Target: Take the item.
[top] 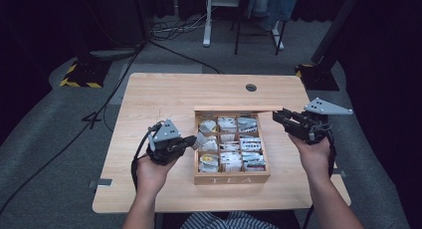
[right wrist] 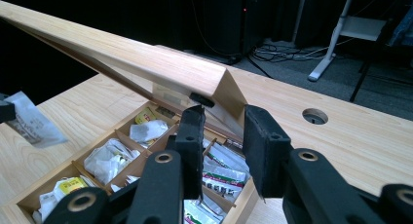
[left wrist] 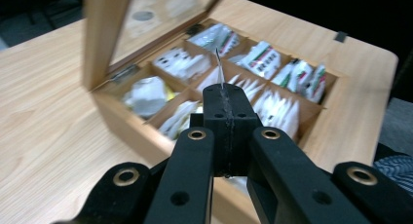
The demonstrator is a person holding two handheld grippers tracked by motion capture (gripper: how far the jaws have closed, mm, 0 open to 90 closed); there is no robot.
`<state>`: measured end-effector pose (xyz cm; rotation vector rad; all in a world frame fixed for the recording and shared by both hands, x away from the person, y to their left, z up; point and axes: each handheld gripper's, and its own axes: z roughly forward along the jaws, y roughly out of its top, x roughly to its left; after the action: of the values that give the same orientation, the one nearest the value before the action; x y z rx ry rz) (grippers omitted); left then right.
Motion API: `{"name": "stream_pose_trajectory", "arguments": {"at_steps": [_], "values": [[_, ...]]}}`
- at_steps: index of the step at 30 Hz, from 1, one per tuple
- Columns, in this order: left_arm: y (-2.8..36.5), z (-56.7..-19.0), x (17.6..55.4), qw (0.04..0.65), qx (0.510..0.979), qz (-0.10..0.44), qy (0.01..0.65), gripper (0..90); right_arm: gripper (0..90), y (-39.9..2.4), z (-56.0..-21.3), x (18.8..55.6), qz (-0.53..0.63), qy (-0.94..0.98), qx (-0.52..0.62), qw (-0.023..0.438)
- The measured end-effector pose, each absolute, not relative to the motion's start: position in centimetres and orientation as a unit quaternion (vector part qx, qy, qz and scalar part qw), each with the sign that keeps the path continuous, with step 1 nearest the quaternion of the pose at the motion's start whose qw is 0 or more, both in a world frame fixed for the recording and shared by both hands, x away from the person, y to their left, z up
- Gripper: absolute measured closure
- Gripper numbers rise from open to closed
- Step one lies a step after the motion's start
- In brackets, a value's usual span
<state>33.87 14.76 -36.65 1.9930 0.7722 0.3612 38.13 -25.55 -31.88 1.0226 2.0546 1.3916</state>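
A wooden tea box [top: 231, 179] marked TEA stands mid-table, its compartments full of tea bags. Its lid [top: 234, 109] is raised. My left gripper [top: 193, 141] hovers at the box's left edge, shut on a white tea bag [top: 201, 138]. In the left gripper view the jaws [left wrist: 226, 90] pinch that tea bag [left wrist: 219, 70], which shows edge-on above the compartments. My right gripper [top: 276, 116] is open at the lid's right corner. In the right gripper view its fingertips [right wrist: 224, 119] sit just under the lid [right wrist: 146, 58]. The held tea bag [right wrist: 34, 122] hangs at far left.
The light wooden table [top: 164, 94] has a round cable hole [top: 251, 87] behind the box. Bare tabletop lies left of the box and along the front edge. Dark floor with cables, stands and a desk's legs lies beyond the table.
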Motion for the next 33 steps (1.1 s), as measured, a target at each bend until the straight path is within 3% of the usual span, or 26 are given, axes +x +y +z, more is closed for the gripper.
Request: {"name": "stream_pose_trajectory", "arguments": {"at_steps": [13,33], "values": [[18.4,-37.1,34.3,0.45,0.79,0.184,0.372,89.7,69.1,-25.5,-31.9,38.1,0.503,0.746,0.371,0.229],[20.8,-40.9,37.1,0.414,0.77,0.184,0.45,89.7,69.1,-25.5,-32.1,38.0,0.501,0.748,0.372,0.228]]}}
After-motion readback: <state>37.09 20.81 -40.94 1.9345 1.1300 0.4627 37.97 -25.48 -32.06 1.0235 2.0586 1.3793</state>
